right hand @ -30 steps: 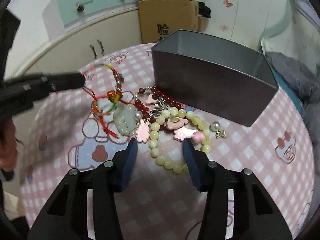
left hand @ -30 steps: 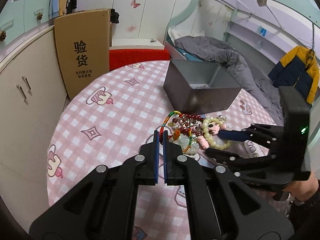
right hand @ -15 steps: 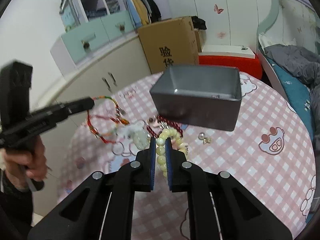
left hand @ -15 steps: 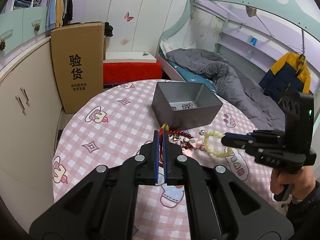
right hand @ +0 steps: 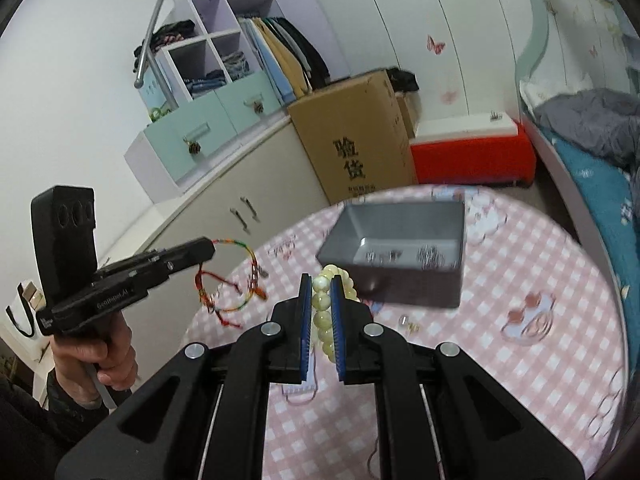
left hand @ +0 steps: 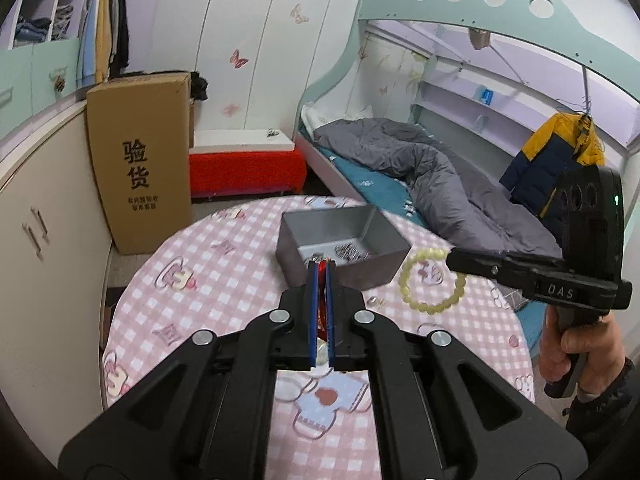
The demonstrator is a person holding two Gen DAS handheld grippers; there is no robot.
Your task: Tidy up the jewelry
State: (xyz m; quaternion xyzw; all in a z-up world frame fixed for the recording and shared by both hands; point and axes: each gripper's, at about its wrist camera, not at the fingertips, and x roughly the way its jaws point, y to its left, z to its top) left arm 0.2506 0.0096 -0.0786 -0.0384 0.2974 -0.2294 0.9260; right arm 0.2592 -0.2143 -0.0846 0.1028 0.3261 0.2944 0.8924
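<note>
My left gripper [left hand: 319, 270] is shut on a red and multicoloured cord bracelet [left hand: 322, 312], held up above the table. The right wrist view shows that bracelet [right hand: 247, 247] dangling from the left gripper [right hand: 206, 249]. Between the blue pads of my right gripper [right hand: 321, 280], which is shut, sits a pale green bead bracelet [right hand: 322, 300]. From the left wrist view the bead ring [left hand: 432, 280] hangs off the right gripper [left hand: 452, 258], just right of the grey box [left hand: 344, 248]. The open box [right hand: 400, 256] holds a few small metal pieces.
A round table with a pink checked cloth [left hand: 208, 280] carries the box and small loose earrings [right hand: 409, 322]. A cardboard carton [left hand: 140, 160] and cream cabinets stand left, a red bench [left hand: 244, 170] behind, a bed with a grey duvet [left hand: 420, 168] right.
The right gripper closed on the bead bracelet and lifted it off the pile. Both grippers rose away from the table, the left one carrying the cord bracelet up.
</note>
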